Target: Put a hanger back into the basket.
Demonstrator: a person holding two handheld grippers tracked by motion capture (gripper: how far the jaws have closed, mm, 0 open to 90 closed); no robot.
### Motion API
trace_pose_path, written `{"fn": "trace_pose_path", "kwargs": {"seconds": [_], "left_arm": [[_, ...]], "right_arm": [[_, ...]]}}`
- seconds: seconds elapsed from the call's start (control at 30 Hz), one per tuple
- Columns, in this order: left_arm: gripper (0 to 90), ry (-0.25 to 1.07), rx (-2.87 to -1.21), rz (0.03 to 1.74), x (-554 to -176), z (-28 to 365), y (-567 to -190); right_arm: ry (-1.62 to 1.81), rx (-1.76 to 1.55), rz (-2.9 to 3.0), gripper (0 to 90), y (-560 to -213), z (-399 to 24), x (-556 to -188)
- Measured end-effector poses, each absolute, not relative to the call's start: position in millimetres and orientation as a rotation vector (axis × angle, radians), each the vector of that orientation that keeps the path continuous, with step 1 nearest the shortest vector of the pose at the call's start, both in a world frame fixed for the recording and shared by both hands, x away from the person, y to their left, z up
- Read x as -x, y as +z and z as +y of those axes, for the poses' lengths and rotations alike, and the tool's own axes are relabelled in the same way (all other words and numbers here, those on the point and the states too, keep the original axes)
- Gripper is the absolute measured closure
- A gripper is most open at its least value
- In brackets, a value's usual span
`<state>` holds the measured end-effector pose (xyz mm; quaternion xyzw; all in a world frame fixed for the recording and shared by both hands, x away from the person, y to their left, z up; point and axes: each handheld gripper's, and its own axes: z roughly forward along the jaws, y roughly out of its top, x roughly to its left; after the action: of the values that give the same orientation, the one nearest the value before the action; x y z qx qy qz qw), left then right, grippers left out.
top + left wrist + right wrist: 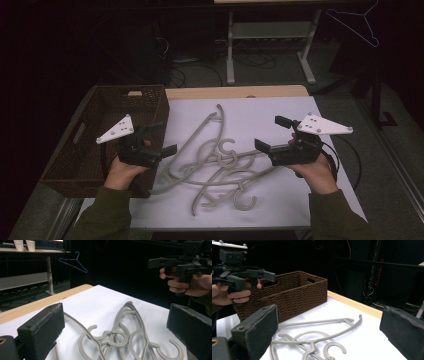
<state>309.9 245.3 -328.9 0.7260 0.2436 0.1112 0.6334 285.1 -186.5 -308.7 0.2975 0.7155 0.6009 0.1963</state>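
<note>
- Hangers [220, 167]: grey tangle lying mid-counter [280, 107] on the white sheet, just right of the wicker basket [90, 145].
- Left claw [157, 137] and right claw [270, 134]: both released, empty, hovering either side of the pile.
- Step, as judged: approach. Next: lower one claw onto a single hanger arm.

Dim lab or workshop: white-legged metal workbench [270, 35] at frame top, tangled black cables on grey floor [200, 67] beneath, dark surroundings upper left

Hangers [220, 170] heaped mid-table [320, 110]; basket [100, 135] left of them; left claw [162, 137], right claw [270, 132] flank heap.
</note>
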Motion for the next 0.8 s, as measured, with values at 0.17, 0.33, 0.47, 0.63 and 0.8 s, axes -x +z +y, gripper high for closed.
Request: {"fn": "trace_pose_path", "kwargs": {"seconds": [0.17,0.33,0.47,0.63,0.8], "left_arm": [[0.9,0.25,-1.702,0.57,-310.2,236.3,-327.6],[0.9,0.249,-1.755,0.569,-308.6,224.0,-325.4],[0.9,0.247,-1.792,0.567,-307.9,212.9,-325.8],[0.9,0.246,-1.854,0.564,-308.6,198.9,-330.1],[0.9,0.227,-1.881,0.582,-313.0,188.2,-337.1]], "right_arm": [[1.661,-0.841,2.012,1.1,-309.5,-187.2,-283.8],[1.633,-0.878,2.011,1.1,-315.4,-191.7,-281.3],[1.618,-0.892,2.027,1.1,-321.0,-194.4,-279.7],[1.594,-0.928,2.052,1.1,-332.3,-199.3,-275.7],[1.56,-0.97,2.076,1.1,-346.0,-207.9,-272.2]]}}
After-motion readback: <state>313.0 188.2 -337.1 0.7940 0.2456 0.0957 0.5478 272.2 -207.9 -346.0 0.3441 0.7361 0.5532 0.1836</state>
